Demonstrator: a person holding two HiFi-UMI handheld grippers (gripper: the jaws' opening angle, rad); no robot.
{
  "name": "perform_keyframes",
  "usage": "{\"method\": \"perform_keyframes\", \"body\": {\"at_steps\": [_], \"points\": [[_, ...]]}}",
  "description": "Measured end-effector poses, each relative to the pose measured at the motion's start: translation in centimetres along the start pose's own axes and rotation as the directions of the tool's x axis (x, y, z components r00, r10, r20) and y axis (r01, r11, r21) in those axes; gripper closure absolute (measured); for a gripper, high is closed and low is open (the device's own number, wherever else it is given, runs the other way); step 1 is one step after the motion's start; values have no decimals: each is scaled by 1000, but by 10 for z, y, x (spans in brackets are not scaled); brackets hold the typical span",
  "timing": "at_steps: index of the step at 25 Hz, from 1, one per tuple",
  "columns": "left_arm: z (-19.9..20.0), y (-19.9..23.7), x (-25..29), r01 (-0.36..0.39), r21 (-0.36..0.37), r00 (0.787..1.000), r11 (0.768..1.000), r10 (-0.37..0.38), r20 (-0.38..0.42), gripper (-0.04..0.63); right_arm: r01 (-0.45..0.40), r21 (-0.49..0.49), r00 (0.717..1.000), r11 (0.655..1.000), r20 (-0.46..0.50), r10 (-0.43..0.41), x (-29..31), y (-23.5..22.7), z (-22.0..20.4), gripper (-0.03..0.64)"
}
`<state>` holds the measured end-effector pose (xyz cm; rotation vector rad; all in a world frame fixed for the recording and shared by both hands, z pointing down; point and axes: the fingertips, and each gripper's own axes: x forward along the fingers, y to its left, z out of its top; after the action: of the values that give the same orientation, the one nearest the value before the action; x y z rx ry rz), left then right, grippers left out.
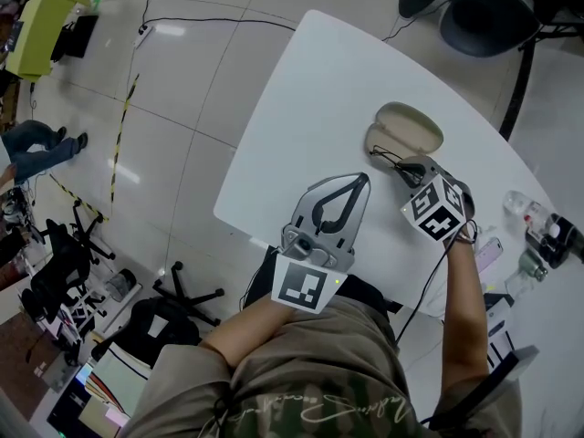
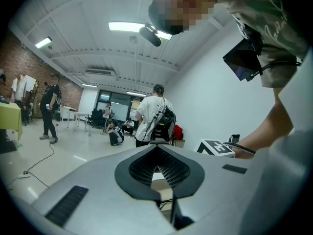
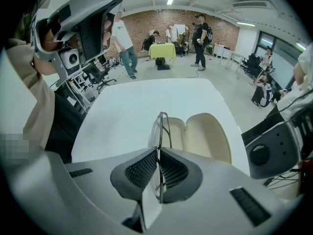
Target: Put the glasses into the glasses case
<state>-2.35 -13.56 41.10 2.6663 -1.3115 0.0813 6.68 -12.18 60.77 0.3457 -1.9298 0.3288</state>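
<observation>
Glasses (image 3: 160, 124) between fingers (image 3: 141, 169) of right gripper (image 3: 157, 153), just above open glasses case (image 3: 208, 133).

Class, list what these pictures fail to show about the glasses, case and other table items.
- Glasses, folded or not: the right gripper view shows them edge-on, with the right gripper hiding the lower part. In the head view they are too small.
- Small items at the table's right edge: head view, too small to identify.
</observation>
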Motion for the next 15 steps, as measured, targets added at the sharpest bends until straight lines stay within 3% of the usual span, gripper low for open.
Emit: {"method": "perform_keyframes", "body": {"at_steps": [15], "points": [[-5,-4,-3,6,12,1000,1000,-6,-12,595,-27,1,1000,1000,-2,27,18,3,-4,583]]}}
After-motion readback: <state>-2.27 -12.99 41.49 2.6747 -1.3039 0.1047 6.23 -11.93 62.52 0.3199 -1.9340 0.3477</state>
